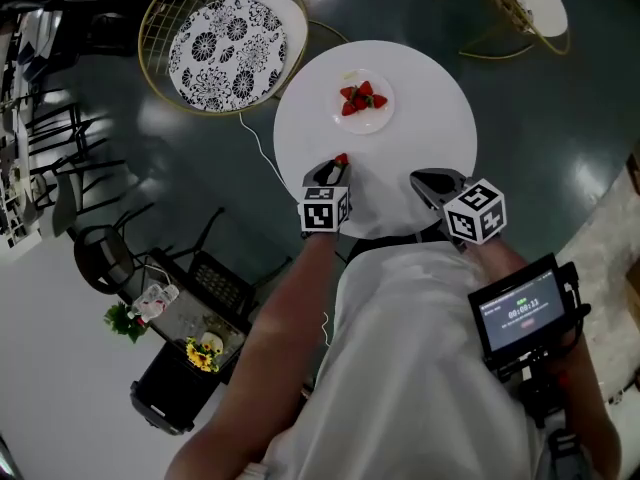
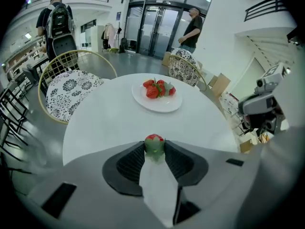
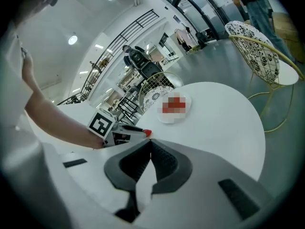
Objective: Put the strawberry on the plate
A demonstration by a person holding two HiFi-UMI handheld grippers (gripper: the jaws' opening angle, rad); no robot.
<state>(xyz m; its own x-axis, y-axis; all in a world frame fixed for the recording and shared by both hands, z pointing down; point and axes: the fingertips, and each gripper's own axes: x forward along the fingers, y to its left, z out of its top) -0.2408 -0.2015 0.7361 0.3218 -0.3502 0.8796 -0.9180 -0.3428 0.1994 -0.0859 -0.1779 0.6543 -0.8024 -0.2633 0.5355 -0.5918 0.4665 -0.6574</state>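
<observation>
White table (image 1: 425,158), plate (image 1: 388,120) at twelve | your left gripper (image 1: 335,172) is straddling the strawberry (image 2: 154,140), jaws apart, not pinching | closing off-centre, you're risking flicking it away

Dark glossy floor (image 1: 560,118), wire chair (image 1: 156,30) (patterned cushion (image 1: 225,48)).

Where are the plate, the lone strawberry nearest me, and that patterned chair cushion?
plate (image 1: 362,124), head view, bare lower part of the dish.
strawberry (image 2: 154,139), left gripper view, its red top.
patterned cushion (image 1: 225,53), head view, middle of the seat.
</observation>
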